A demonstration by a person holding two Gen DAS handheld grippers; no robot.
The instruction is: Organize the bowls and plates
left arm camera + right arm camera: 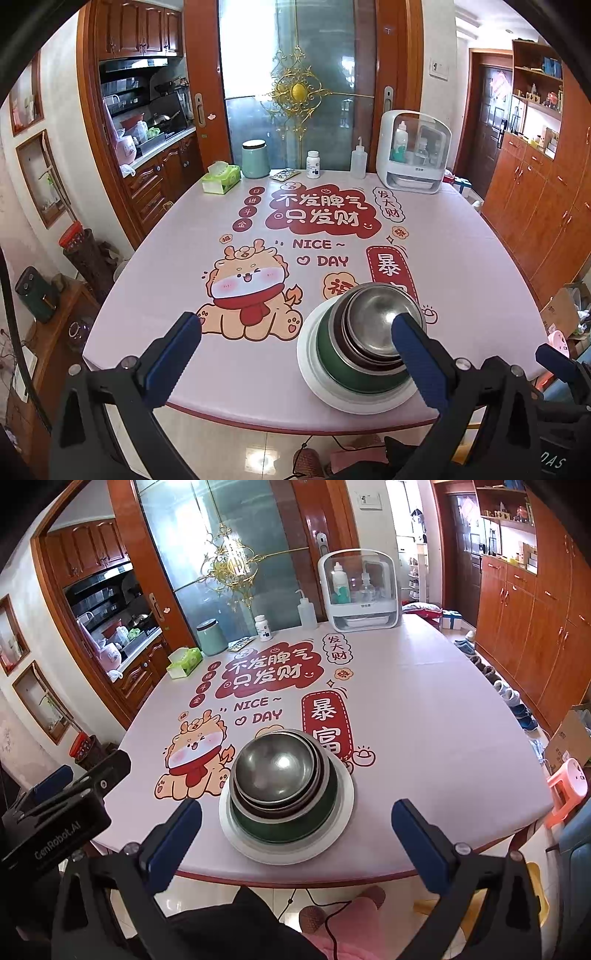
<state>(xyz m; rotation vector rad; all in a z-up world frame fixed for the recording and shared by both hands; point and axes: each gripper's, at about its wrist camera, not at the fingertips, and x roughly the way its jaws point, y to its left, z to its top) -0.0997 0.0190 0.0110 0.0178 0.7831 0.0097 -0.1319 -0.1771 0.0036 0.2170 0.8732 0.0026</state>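
Nearest the cameras, the left gripper hangs released, jaws wide apart and empty, off the near edge of the worktop; its right finger overlaps the stacked bowls in that view, hiding part of their near rim, so contact cannot be judged there. The right gripper is likewise spread and holds nothing, its fingers flanking the stack without touching it.

Just inside the near edge sits a white plate carrying a green bowl, with steel bowls nested inside; how many is hard to count, since only their rims show.

Along the far edge stand a tissue pack, a mint canister, a small pill bottle, a squeeze bottle and a white cabinet whose contents blur behind its clear door.
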